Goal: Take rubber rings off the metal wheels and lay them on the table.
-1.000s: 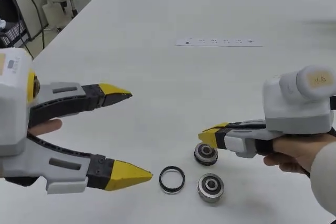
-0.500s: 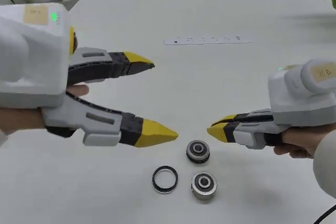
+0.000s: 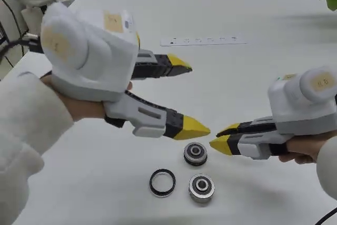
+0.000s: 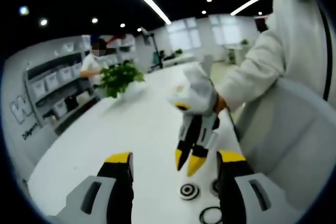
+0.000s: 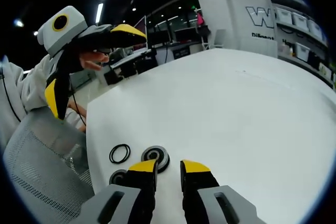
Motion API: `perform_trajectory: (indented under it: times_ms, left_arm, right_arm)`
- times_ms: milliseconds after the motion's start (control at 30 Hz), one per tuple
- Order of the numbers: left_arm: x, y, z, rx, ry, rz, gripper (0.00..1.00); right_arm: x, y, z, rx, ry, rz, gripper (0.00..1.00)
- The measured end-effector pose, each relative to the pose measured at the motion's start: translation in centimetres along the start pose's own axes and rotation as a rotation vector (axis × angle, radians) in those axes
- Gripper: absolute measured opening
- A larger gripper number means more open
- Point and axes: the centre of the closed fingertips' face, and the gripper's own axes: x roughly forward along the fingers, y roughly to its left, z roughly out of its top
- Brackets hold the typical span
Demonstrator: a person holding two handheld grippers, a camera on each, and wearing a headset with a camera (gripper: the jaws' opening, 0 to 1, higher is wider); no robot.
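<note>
Rubber ring (image 3: 162, 182) lies free on open table (image 3: 263, 77); left tool (image 3: 199, 98) wide, right tool (image 3: 217, 136) barely parted.

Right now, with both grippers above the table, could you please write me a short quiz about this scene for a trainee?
1. How many loose rubber rings lie on the table?
2. True or false: the fingers of the left gripper stand wide apart.
3. The tips of the right gripper are nearest to: A) the far wheel; B) the near wheel; C) the power strip.
Key: 1) one; 2) true; 3) A.
</note>
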Motion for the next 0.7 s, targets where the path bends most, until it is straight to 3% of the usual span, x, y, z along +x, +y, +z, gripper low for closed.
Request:
perform_trajectory:
  times_ms: [133, 200, 333, 533, 600, 700]
  left_arm:
    - [1.0, -0.6, -1.6, -0.025, -0.006, -0.005, 0.6]
    - [1.4, -0.3, -2.6, -0.05, 0.006, 0.024, 0.56]
    - [1.9, -0.1, -3.9, -0.109, -0.014, 0.046, 0.52]
    - [2.8, -0.1, -7.0, -0.119, 0.054, 0.055, 0.45]
    - [3.3, -0.3, -8.0, -0.15, 0.077, 0.044, 0.41]
    - [3.7, -0.5, -8.5, -0.158, 0.082, 0.035, 0.35]
  right_arm:
    - [0.3, 0.3, -0.6, 0.003, 0.019, 0.019, 0.18]
    - [0.4, 0.5, -0.8, 0.005, 0.022, 0.031, 0.2]
    - [0.8, 0.8, -1.3, -0.011, 0.037, 0.048, 0.24]
    - [1.4, 1.3, -2.0, -0.021, 0.062, 0.068, 0.28]
    - [1.5, 1.4, -1.9, -0.024, 0.06, 0.069, 0.28]
    - [1.6, 1.4, -1.8, -0.023, 0.052, 0.068, 0.28]
